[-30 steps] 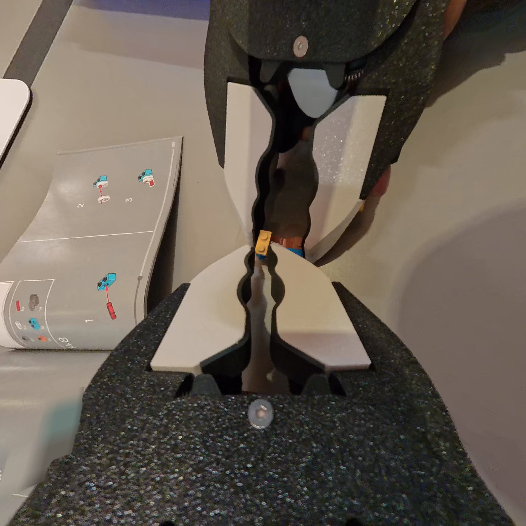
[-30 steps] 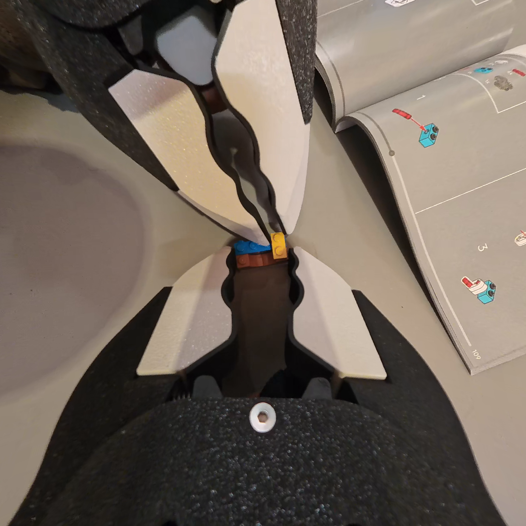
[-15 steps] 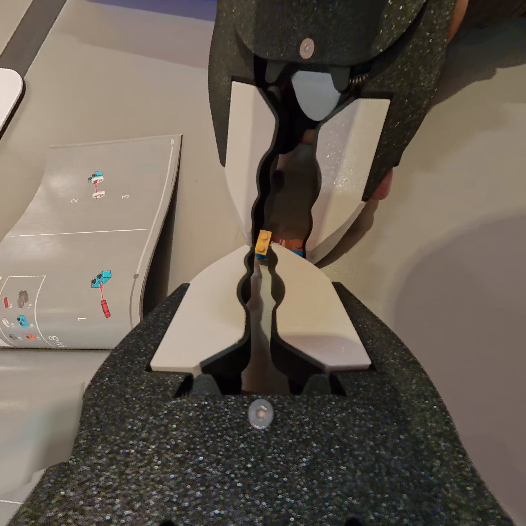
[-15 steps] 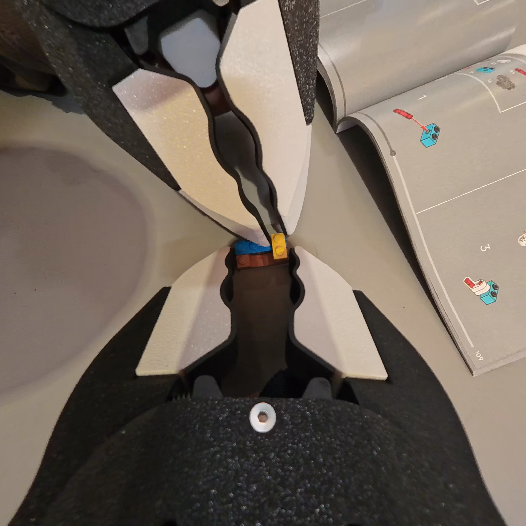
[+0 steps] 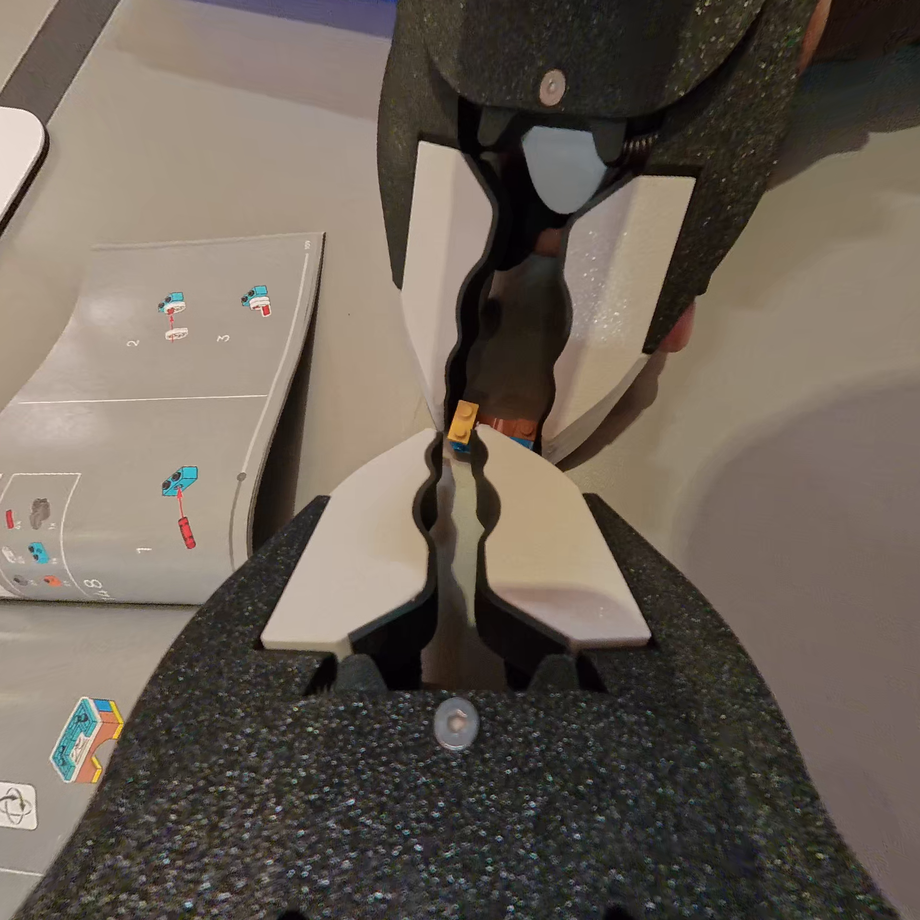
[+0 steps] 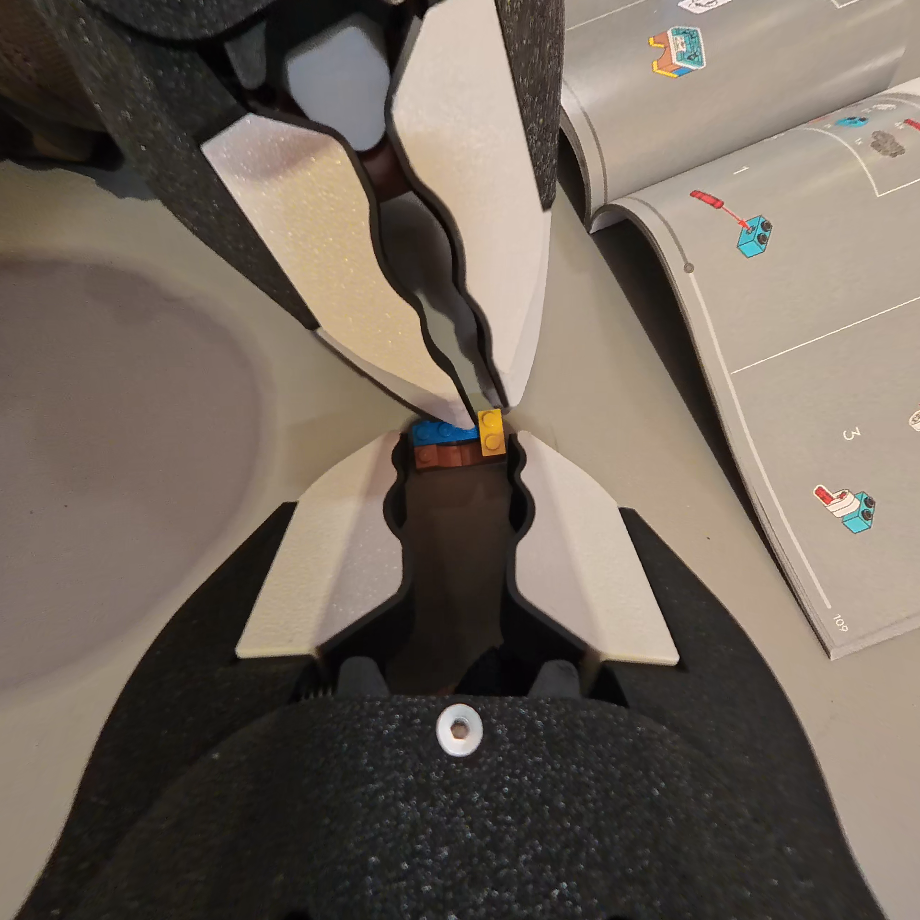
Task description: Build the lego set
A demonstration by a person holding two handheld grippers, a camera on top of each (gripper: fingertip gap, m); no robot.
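A small build of a brown piece (image 6: 455,455) with a blue plate (image 6: 438,432) on it is clamped between the fingers of my right gripper (image 6: 458,448). A yellow two-stud plate (image 6: 491,432) lies across its right end. My left gripper (image 5: 458,438) meets it tip to tip, its fingers almost closed on the near end of the yellow plate (image 5: 463,422). In the left wrist view the right gripper (image 5: 495,428) comes in from the top with the brown piece (image 5: 515,427). In the right wrist view the left gripper (image 6: 478,405) comes in from the top. Both are held above the grey table (image 5: 747,448).
An open grey instruction booklet (image 5: 174,398) lies on the table left of the grippers; it shows at the right in the right wrist view (image 6: 796,348). A white flat object (image 5: 15,159) sits at the far left edge. A person's fingers (image 5: 677,328) hold the right gripper. Less than 4 cm separates the two grippers' tips.
Both grippers stay joined at the tips on the bricks. The pair has shifted slightly over the table, so the booklet sits differently. More of the yellow plate shows in the right wrist view.
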